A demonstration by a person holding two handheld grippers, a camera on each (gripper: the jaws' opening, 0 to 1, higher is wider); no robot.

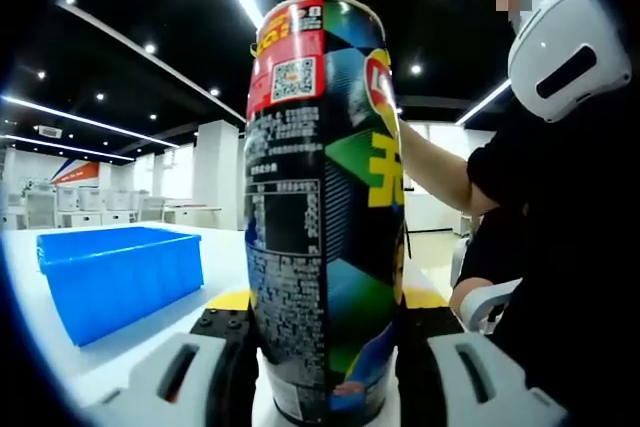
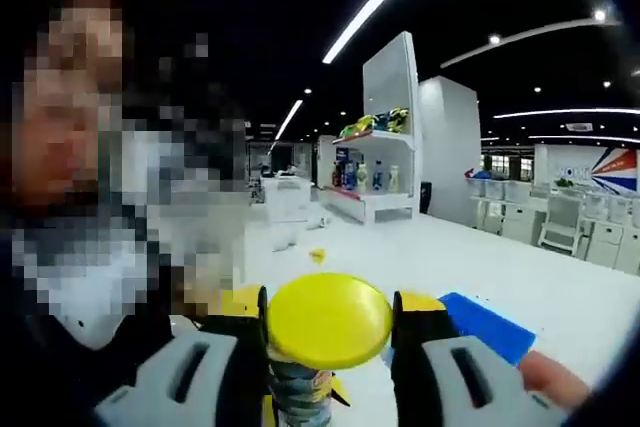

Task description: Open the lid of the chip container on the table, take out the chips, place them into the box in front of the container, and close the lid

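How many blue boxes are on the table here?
1. The blue box sits on the table, left of the chip can in the left gripper view; others could be hidden behind the can.

I see the chip can point(image 1: 322, 207) standing upright, dark with colourful triangles, its yellow lid point(image 2: 329, 319) on top, and the open blue box point(image 1: 120, 275) nearby on the desk point(image 1: 225, 257).

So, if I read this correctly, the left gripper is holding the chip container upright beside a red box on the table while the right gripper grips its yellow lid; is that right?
Not quite: the box is blue, not red, as the left gripper view shows. The rest holds: the left gripper holds the chip container upright, and the right gripper grips its yellow lid.
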